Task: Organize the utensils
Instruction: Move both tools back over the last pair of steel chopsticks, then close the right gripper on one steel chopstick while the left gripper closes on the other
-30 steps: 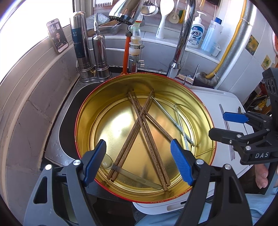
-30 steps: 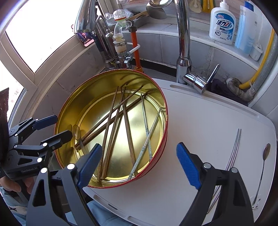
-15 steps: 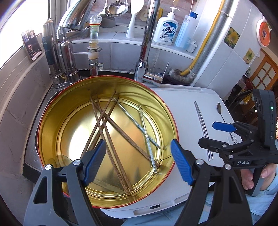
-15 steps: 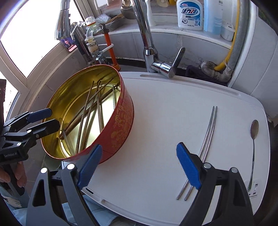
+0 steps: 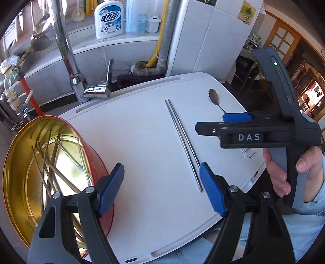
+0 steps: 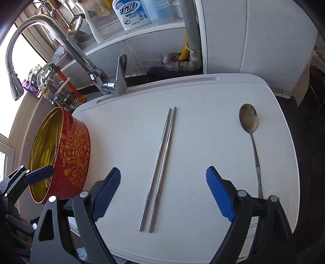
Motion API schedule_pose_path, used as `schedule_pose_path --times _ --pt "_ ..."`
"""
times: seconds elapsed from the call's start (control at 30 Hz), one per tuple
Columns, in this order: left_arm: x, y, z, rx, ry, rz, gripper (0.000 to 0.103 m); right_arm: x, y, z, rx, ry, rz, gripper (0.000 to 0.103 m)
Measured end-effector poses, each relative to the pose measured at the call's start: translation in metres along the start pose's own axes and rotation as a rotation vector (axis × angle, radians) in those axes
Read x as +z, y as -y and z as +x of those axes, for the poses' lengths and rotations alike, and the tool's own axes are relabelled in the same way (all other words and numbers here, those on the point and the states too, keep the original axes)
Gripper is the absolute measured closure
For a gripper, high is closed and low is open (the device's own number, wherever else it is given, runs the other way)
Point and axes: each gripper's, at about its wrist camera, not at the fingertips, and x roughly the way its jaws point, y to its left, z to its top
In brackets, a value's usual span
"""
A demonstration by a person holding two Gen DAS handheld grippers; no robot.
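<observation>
Hovering my right gripper (image 6: 162, 195), fingers spread and empty, over the steel chopsticks (image 6: 160, 162); left gripper (image 5: 160, 188) likewise spread, tin (image 6: 61, 150) probably next source.

Background only: sink area behind a white board.

Chrome faucet (image 6: 67, 46) arcs over the far-left corner of the white board (image 6: 203, 213), its lever handle (image 6: 121, 67) upright. Detergent bottle (image 6: 133, 13) with blue label sits on the back ledge. Grey vertical pipe (image 6: 192, 30) meets a yellow hose (image 5: 154, 57) at the wall. Ladle (image 5: 41, 24) hangs upper left. Wooden door (image 5: 281, 38) far right.
</observation>
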Motion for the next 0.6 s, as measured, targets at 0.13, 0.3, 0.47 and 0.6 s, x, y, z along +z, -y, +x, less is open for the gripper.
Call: schedule_pose_path --times 0.13,0.3,0.47,0.6 --pt "0.014 0.019 0.033 -0.007 -0.037 0.019 0.028 0.014 0.011 0.022 -0.042 -0.073 0.005 0.032" --pt "0.022 0.020 0.065 0.026 -0.062 0.009 0.028 0.026 0.016 0.046 -0.084 -0.142 0.013 0.049" --pt "0.024 0.013 0.080 0.025 -0.054 -0.027 0.028 0.030 0.010 0.057 -0.068 -0.156 -0.001 0.052" --pt "0.020 0.012 0.094 0.050 -0.068 -0.032 0.028 0.030 0.003 0.066 -0.105 -0.167 -0.032 0.056"
